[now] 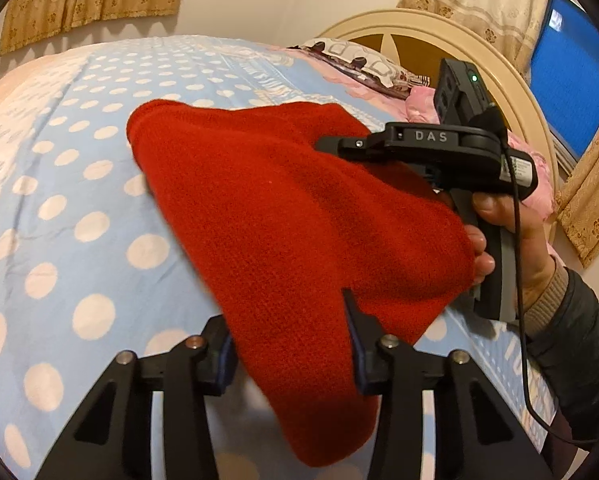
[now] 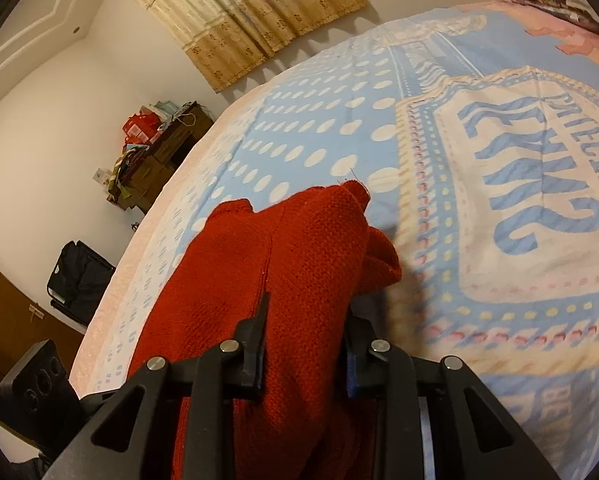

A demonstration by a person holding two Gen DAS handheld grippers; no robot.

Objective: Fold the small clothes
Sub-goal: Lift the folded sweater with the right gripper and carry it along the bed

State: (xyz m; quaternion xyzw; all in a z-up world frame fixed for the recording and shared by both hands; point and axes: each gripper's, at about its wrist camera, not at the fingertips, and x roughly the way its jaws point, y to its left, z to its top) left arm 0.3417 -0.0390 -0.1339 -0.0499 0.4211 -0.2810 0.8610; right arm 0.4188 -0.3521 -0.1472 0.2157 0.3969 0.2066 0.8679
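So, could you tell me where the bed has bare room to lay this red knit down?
Free: the polka-dot stretch of the bedspread left of the red knit, and the lettered panel to its right. Crowded: the near edge, where the left gripper, the right gripper and the hand meet, and the pillow end.

A bed [image 1: 79, 208] is carrying a blue cover [image 2: 331, 120] with white dots. A red knit [image 1: 283, 216] is lying partly on it in the middle. A pillow [image 1: 355, 60] is sitting at two o'clock.
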